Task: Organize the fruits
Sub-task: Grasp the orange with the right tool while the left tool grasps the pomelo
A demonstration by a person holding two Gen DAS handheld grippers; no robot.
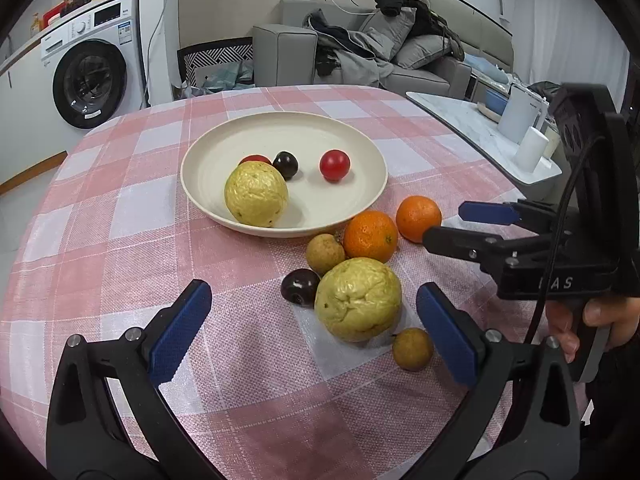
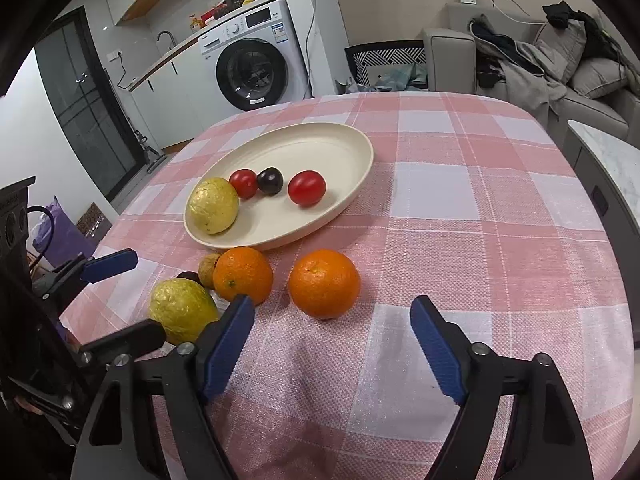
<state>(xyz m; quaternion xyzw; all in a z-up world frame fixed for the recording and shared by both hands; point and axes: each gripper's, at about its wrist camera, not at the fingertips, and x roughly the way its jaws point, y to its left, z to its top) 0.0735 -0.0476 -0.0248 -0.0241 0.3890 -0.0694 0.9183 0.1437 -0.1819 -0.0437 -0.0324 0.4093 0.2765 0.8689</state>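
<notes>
A cream plate [image 1: 360, 148] [image 2: 352, 148] holds a yellow guava [image 1: 256, 194] [image 2: 214, 205], two red tomatoes [image 1: 335, 165] [image 2: 307, 187] and a dark plum [image 1: 285, 165] [image 2: 270, 180]. On the cloth lie two oranges [image 1: 371, 235] [image 1: 418, 213] [image 2: 324, 283] [image 2: 243, 274], a second guava [image 1: 358, 299] [image 2: 182, 310], a plum [image 1: 299, 286] and two brown longans [image 1: 325, 254] [image 1: 413, 349]. My left gripper [image 1: 312, 332] is open, its fingers either side of the loose guava. My right gripper [image 2: 332, 344] is open, just short of the right orange; it shows in the left view [image 1: 444, 224].
The round table has a pink checked cloth [image 1: 120, 240] [image 2: 500, 240]. A white side table [image 1: 460, 120] with white jugs stands at the right. A grey sofa [image 1: 400, 56] and a washing machine [image 1: 92, 76] stand beyond the table.
</notes>
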